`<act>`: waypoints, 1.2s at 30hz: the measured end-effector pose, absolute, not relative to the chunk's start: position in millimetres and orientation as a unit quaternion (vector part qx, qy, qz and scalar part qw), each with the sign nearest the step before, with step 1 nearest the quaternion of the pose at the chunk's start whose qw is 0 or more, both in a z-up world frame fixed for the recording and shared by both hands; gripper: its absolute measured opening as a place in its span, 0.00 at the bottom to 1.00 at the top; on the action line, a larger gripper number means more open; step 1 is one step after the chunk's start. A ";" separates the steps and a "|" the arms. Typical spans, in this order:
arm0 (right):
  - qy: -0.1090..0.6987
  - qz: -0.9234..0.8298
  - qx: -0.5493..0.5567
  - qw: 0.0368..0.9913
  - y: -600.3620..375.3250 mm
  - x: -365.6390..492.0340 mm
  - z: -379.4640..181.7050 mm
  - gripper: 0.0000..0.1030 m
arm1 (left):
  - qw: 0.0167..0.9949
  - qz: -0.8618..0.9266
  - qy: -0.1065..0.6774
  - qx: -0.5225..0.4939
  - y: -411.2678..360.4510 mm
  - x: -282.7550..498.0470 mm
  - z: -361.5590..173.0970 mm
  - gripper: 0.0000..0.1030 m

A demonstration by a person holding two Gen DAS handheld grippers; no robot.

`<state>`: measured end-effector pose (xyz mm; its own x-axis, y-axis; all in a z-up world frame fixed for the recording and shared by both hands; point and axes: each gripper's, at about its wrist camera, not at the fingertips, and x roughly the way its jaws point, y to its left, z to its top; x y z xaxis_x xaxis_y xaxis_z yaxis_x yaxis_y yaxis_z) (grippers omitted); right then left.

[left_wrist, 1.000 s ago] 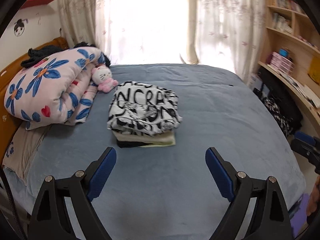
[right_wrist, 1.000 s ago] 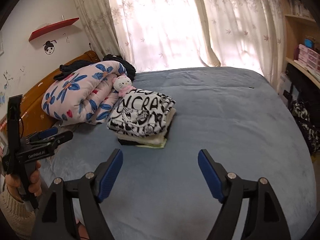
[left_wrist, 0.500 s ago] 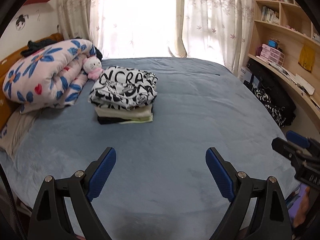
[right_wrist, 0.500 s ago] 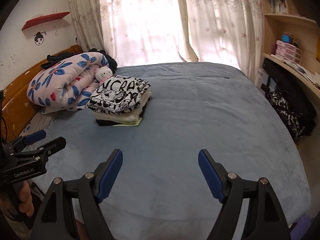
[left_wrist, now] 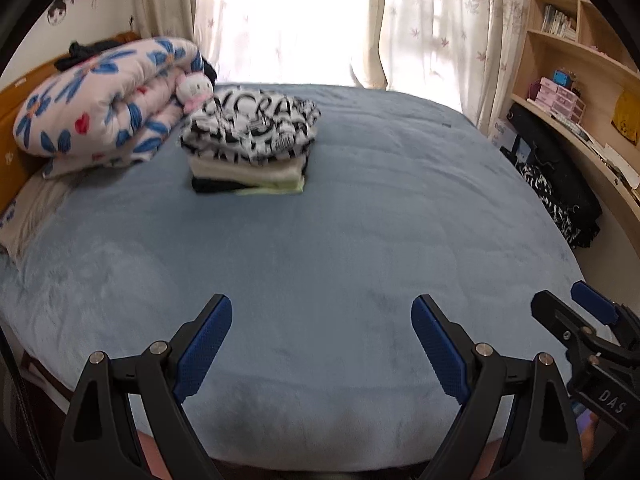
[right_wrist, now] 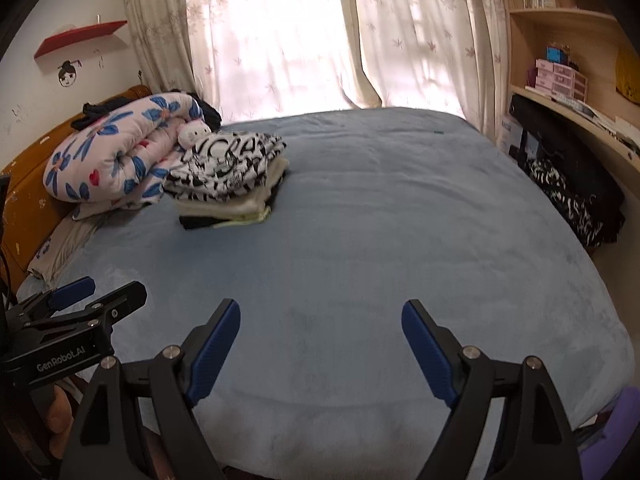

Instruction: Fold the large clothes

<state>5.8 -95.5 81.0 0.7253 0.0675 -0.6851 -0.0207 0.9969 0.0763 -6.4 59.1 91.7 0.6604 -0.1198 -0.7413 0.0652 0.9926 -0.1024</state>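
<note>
A wide bed covered in a soft grey-blue plush blanket (left_wrist: 360, 240) fills both views, its near half bare. At its head lies a rolled pink quilt printed with blue flowers and red hearts (left_wrist: 100, 100), with a small white plush cat toy in pink (left_wrist: 195, 89) tucked against it. Just beside the quilt and the toy sits the stack of folded clothes (left_wrist: 250, 144), a black-and-white lettered garment on top, cream, pale-green and black layers beneath, resting on the blanket well apart from both tools. The left gripper (left_wrist: 322, 344), black with blue pads, hangs over the near edge of the bed with its fingers spread wide and nothing between them. The right gripper (right_wrist: 321, 346) does likewise; its jaws have just been opening further, with only bare blanket showing between them.
</note>
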 end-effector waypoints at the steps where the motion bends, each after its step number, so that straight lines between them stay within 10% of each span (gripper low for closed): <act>1: 0.375 0.025 0.036 0.926 -96.1 4.7 76.4 0.81 | 0.907 -0.053 0.416 -0.034 57.9 -7.0 86.2 0.88; 36: 0.395 0.001 0.033 0.918 -94.2 -2.5 39.5 0.81 | 0.896 -0.054 0.440 -0.014 37.5 -13.7 53.6 0.88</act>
<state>-2.5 -94.2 39.5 0.6887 0.0270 -0.7245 0.0251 0.9978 0.0610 -13.7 37.5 53.6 0.6069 -0.1096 -0.7872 0.0846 0.9937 -0.0731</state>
